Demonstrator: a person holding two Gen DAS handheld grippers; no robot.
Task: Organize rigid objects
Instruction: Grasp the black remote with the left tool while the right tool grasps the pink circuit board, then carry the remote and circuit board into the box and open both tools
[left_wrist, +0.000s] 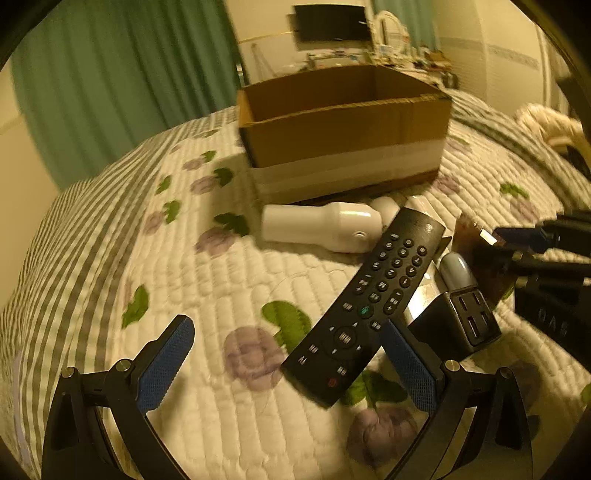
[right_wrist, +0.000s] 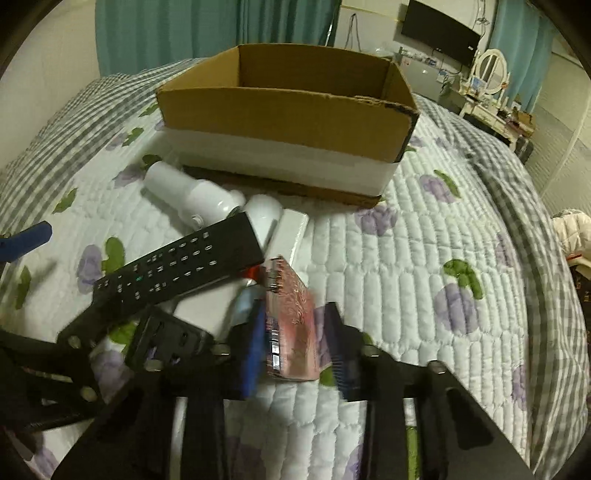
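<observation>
A black remote control (left_wrist: 364, 302) (right_wrist: 177, 269) lies on the quilt, its near end between the pads of my open left gripper (left_wrist: 286, 365). Behind it lie a white bottle (left_wrist: 321, 227) (right_wrist: 192, 194), a black multi-port charger (left_wrist: 458, 328) (right_wrist: 170, 339) and a small grey-blue tube (left_wrist: 456, 267). My right gripper (right_wrist: 295, 343) straddles a pink patterned box (right_wrist: 293, 325); its pads are close to the box sides, and motion blur hides whether they touch it. It shows at the right in the left wrist view (left_wrist: 476, 240). An open cardboard box (left_wrist: 343, 125) (right_wrist: 288, 107) stands behind.
Everything rests on a bed with a white flower-patterned quilt (left_wrist: 221, 288) (right_wrist: 424, 258) with grey checked borders. Green curtains (left_wrist: 118, 74) hang behind. A dressing table with a mirror (right_wrist: 491, 74) and a wall TV (right_wrist: 439, 26) stand beyond the bed.
</observation>
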